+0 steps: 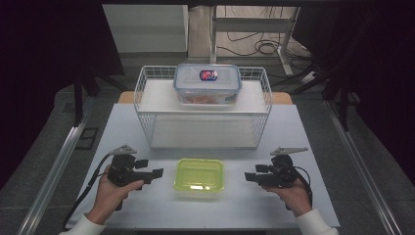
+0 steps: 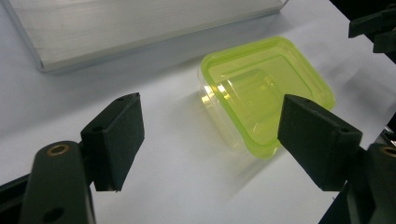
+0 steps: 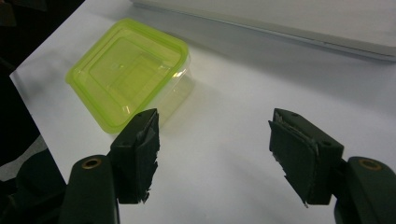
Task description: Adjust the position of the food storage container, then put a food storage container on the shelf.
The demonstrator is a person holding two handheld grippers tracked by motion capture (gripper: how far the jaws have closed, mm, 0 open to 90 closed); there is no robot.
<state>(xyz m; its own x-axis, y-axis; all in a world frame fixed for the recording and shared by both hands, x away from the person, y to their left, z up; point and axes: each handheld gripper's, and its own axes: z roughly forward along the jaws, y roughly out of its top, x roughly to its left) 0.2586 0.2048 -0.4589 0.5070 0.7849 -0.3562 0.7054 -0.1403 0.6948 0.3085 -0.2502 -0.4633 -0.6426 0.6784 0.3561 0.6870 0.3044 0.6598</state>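
Both claws, left [image 1: 157,172] and right [image 1: 250,177], gape empty flanking the yellow-green lidded plastic box [image 1: 199,175]; seemingly pre-grasp, next closing in on it.

Dark curtains [image 1: 44,73], grey floor [image 1: 39,142], cables [image 1: 254,46]
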